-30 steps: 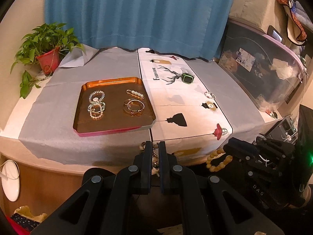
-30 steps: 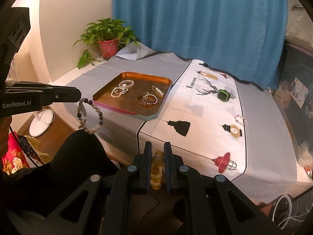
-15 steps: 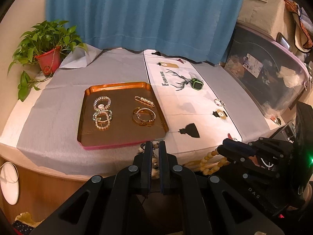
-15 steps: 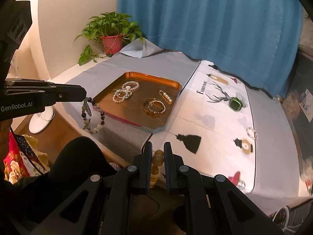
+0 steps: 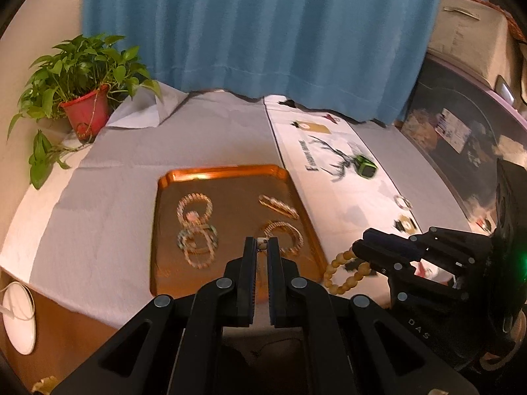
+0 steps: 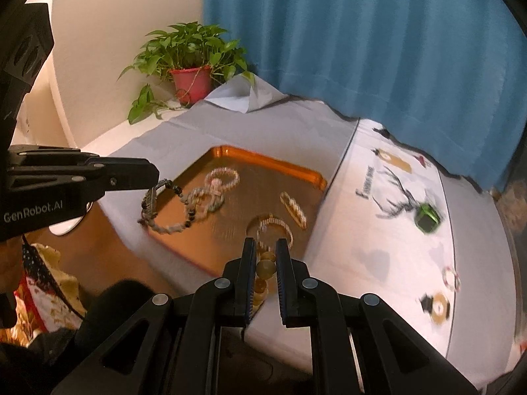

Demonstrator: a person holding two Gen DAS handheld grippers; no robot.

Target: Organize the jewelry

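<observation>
An orange tray (image 5: 230, 171) (image 6: 273, 161) on the grey cloth holds several bracelets (image 5: 196, 227) (image 6: 217, 187). My left gripper (image 5: 262, 242) is shut on a grey-and-dark beaded bracelet (image 6: 164, 210), which hangs from its tips (image 6: 154, 174) above the tray's near left edge. My right gripper (image 6: 266, 245) is shut on a tan wooden-bead bracelet (image 6: 265, 268) (image 5: 342, 271), held just off the tray's near right corner (image 5: 357, 248).
On the white printed runner (image 5: 329, 177) lie a green watch (image 5: 365, 166) (image 6: 427, 217), a small ring (image 5: 403, 202) (image 6: 450, 277) and a gold-coloured piece (image 6: 438, 306). A potted plant (image 5: 85, 98) stands at the far left by a blue curtain (image 5: 257, 26). Storage boxes (image 5: 471, 131) stand at the right.
Both grippers have moved forward and up over the table toward the tray, each carrying its bracelet. The tray now lies directly ahead of both.
</observation>
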